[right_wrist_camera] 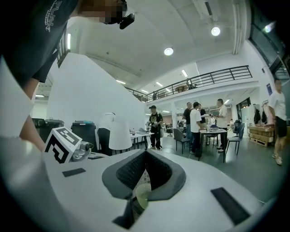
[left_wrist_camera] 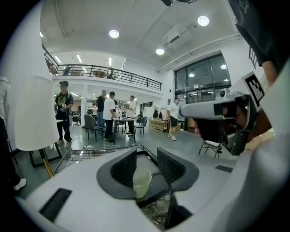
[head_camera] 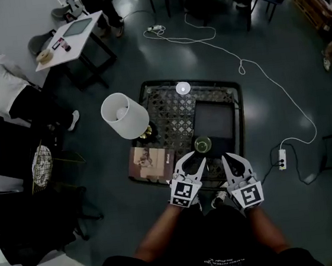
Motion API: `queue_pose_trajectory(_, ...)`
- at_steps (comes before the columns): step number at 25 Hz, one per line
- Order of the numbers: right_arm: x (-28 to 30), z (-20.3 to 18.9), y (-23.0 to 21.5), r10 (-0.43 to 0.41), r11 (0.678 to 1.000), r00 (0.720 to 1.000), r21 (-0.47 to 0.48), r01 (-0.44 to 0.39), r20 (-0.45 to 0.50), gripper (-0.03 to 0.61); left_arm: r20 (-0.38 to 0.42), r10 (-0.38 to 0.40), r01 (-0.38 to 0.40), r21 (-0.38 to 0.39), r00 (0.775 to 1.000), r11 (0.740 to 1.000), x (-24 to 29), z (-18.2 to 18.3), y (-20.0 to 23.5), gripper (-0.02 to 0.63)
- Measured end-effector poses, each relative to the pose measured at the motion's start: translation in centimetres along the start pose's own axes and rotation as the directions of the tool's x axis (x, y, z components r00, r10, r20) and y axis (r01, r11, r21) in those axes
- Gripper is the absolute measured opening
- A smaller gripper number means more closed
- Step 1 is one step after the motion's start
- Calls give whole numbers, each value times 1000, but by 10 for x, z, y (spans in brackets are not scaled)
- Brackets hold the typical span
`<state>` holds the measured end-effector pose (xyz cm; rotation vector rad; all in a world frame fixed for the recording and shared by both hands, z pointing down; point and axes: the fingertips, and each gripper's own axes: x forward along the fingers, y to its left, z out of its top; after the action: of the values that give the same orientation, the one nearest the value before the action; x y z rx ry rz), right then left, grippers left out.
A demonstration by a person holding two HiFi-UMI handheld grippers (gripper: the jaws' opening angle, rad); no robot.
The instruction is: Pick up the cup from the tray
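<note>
Looking down from the head view, we see the cup (head_camera: 202, 145) upright on the near-left corner of the dark tray (head_camera: 215, 121). The tray takes the right half of the mesh table (head_camera: 169, 108), and the cup sits close to the table's near edge.

The left gripper (head_camera: 193, 161) is at that near edge, just beside the cup on its near-left side. The right gripper (head_camera: 233, 160) is just near-right of it, so the cup lies between the two.

In the left gripper view the claw is narrowly open. The pale green cup (left_wrist_camera: 142, 181) shows low in the gap and stands on the tray. Its left wall is hidden behind the left pad (left_wrist_camera: 123, 168), so we can't tell whether they touch.

In the right gripper view the claw is closed tip to tip and holds nothing. A sliver of the cup (right_wrist_camera: 142, 197) shows below the tips.

Elsewhere on the table:
- The lamp (head_camera: 124, 115) is at the left edge.
- The white disc (head_camera: 183, 87) is at the far edge.
- The brown box (head_camera: 151, 162) is at the near-left corner.
</note>
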<state>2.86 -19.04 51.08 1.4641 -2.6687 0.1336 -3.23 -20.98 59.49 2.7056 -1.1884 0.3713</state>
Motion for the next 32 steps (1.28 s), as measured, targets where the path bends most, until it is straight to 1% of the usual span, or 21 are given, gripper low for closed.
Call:
queue_pose_trajectory(1, 0, -3, -3, 3, 1000, 1000, 0, -3, -2, 8, -9, 7, -7, -3, 1000, 1000, 4, -3, 0, 152)
queue_pose_trajectory(2, 0, -6, -7, 7, 1000, 1000, -1, -7, -6, 8, -13, 17, -17, -22, 1000, 1000, 8, -6, 0, 178)
queue_pose_trajectory(4, 1, -9, -13, 19, 1000, 1000, -1, -19, -15, 8, -5, 51, -51, -102, 999, 993, 13, -9, 7, 223)
queue_pose_trajectory(5, 2, -10, -15, 28, 1000, 999, -1, -28, -19, 8, -1, 74, -73, -128, 997, 989, 15, -10, 12, 256)
queue_pose_trajectory(6, 3, -11, -18, 35, 999, 999, 2, -35, -21, 8, -1, 95, -94, -124, 995, 988, 17, -12, 16, 303)
queue_pose_trajectory(7, 4, -13, -20, 39, 999, 999, 8, -39, -22, 8, -6, 111, -111, -102, 994, 989, 21, -15, 18, 337)
queue_pose_trajectory(9, 4, -20, -25, 40, 999, 999, 28, -39, -22, 8, -27, 130, -132, -71, 991, 989, 28, -25, 20, 387)
queue_pose_trajectory(12, 5, -28, -27, 54, 998, 998, 38, -54, -21, 9, -70, 158, -162, -59, 985, 985, 39, -45, 25, 403)
queue_pose_trajectory(16, 7, -39, -29, 70, 996, 997, 60, -68, -32, 9, -128, 161, -165, -22, 979, 986, 58, -74, 24, 403)
queue_pose_trajectory(23, 3, -57, -35, 76, 996, 996, 59, -73, -56, 9, -183, 170, -180, -40, 968, 983, 78, -103, 26, 403)
queue_pose_trajectory(26, 2, -74, -40, 68, 996, 992, 59, -62, -106, 8, -195, 175, -185, -33, 965, 982, 88, -109, 27, 403)
queue_pose_trajectory(29, 2, -92, -48, 56, 997, 984, 55, -47, -169, 8, -212, 164, -172, -22, 963, 985, 101, -114, 27, 403)
queue_pose_trajectory(32, 5, -109, -54, 46, 997, 968, 64, -31, -245, 8, -228, 156, -157, 16, 961, 987, 108, -117, 29, 403)
